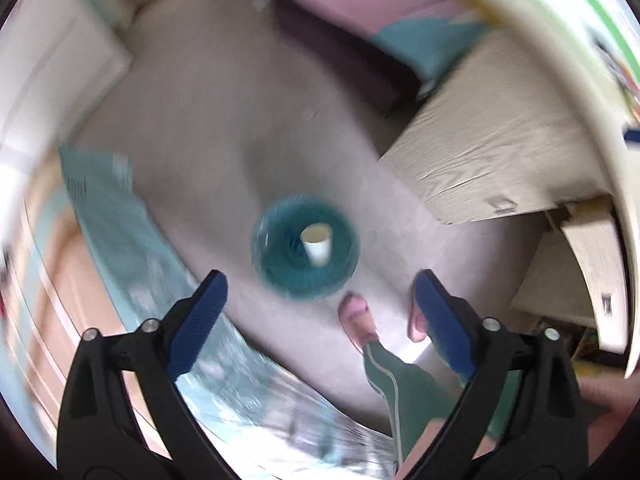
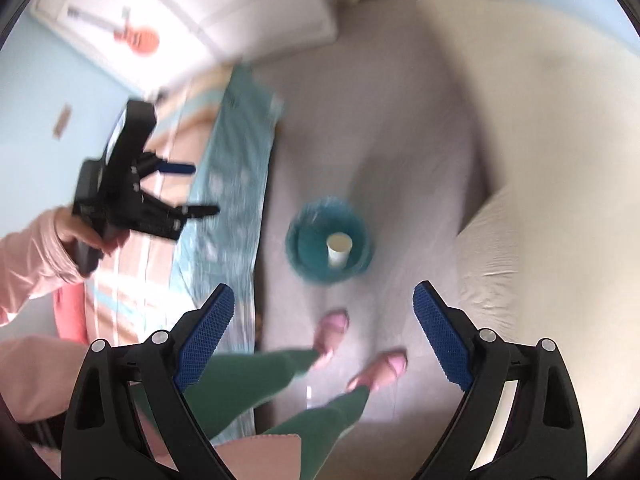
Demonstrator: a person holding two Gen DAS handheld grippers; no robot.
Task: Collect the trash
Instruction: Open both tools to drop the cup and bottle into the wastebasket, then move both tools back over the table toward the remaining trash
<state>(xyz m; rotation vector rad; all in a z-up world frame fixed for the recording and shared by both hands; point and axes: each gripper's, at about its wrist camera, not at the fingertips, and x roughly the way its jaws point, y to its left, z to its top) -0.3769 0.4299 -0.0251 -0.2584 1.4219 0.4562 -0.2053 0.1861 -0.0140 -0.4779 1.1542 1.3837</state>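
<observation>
A teal waste basket (image 1: 280,276) stands on the grey floor, seen from high above in both views (image 2: 310,254). A white paper cup (image 1: 316,242) lies inside it (image 2: 339,249). My left gripper (image 1: 320,300) points straight down over the basket, open, with nothing between its blue pads. My right gripper (image 2: 324,308) hangs above the floor near the basket, also open and empty. In the right wrist view the left gripper (image 2: 206,190) shows at the left, held by a hand in a pink sleeve, its fingers apart.
A bed with a teal patterned cover (image 2: 236,200) runs along the left. The person's feet in pink slippers (image 2: 334,326) and green trousers stand just below the basket. Beige covered furniture (image 1: 492,152) fills the right. A white door with a guitar sticker (image 2: 136,36) is at the back left.
</observation>
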